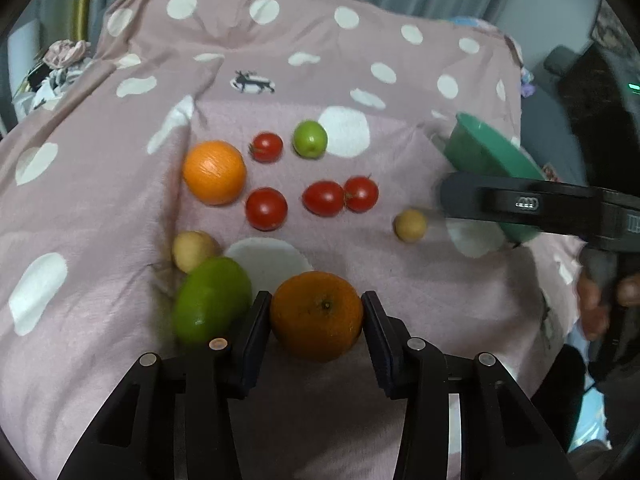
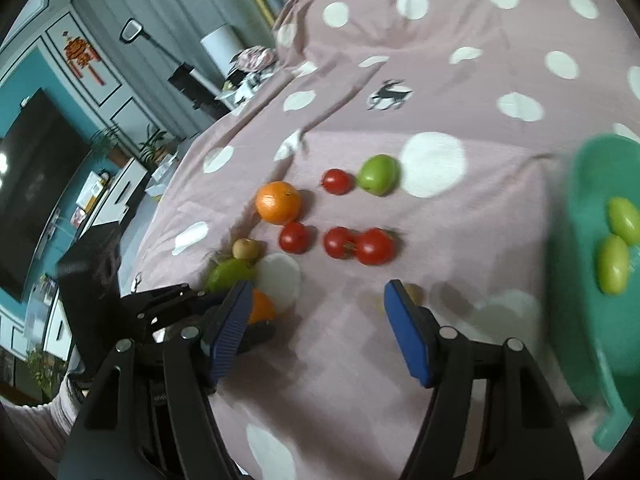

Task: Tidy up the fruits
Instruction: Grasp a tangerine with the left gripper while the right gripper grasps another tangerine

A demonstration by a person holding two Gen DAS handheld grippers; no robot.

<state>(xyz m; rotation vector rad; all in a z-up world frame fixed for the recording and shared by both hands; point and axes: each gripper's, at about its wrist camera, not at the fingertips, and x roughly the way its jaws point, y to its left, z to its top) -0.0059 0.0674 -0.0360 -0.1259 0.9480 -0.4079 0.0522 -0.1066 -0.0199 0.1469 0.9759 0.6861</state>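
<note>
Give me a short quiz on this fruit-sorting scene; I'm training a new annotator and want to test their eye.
1. Which thing sits between the pads of the left claw? A) a red round tomato B) a round orange citrus fruit C) a small tan fruit
2. True or false: the green plastic bowl is empty.
3. How many red round tomatoes lie on the pink white-dotted blanket?
Key: 1 B. 2 False: two oval green fruits lie in it. 3 Four.

Dark television (image 2: 32, 184) – polka-dot blanket (image 1: 100, 208) – grey curtains (image 2: 168, 4).
</note>
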